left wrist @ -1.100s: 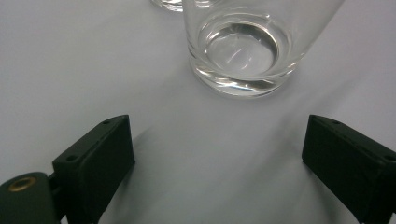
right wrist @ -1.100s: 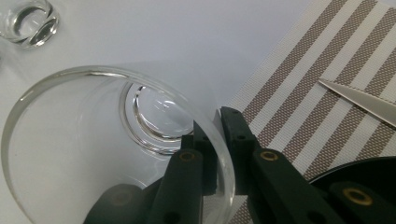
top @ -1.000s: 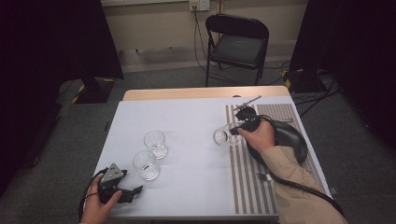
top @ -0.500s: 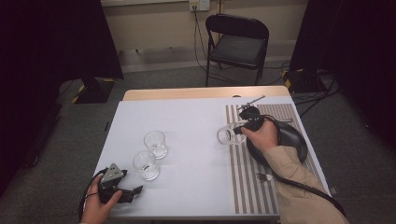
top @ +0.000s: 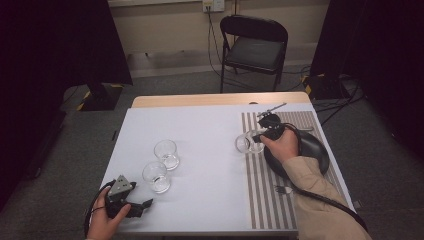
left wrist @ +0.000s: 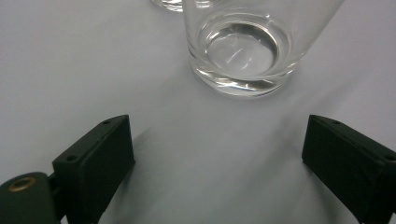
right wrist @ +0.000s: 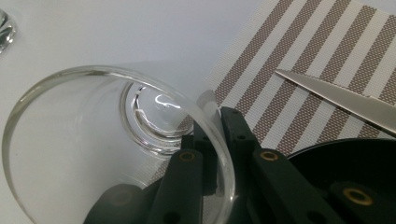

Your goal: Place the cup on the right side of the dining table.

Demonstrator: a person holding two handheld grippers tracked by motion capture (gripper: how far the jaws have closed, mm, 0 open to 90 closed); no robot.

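Note:
My right gripper (top: 260,137) is shut on the rim of a clear empty glass (top: 246,143), one jaw inside and one outside. The glass (right wrist: 116,140) tilts at the left edge of the striped placemat (top: 265,190), pinched by the right gripper (right wrist: 217,121). Two more empty glasses (top: 166,154) (top: 156,176) stand upright at the table's front left. My left gripper (top: 142,205) rests near the front edge, open, just short of the nearer glass. In the left gripper view that glass (left wrist: 240,46) stands ahead of the left gripper (left wrist: 217,158), with nothing between its jaws.
A black plate (top: 305,150) lies on the placemat under my right forearm. A knife (right wrist: 341,98) lies beside the plate, and a fork (top: 282,189) rests on the mat's near part. A folding chair (top: 255,47) stands beyond the table (top: 210,125).
The right gripper has shifted a little to the right with the glass, toward the placemat. The left gripper and the two other glasses have stayed in place.

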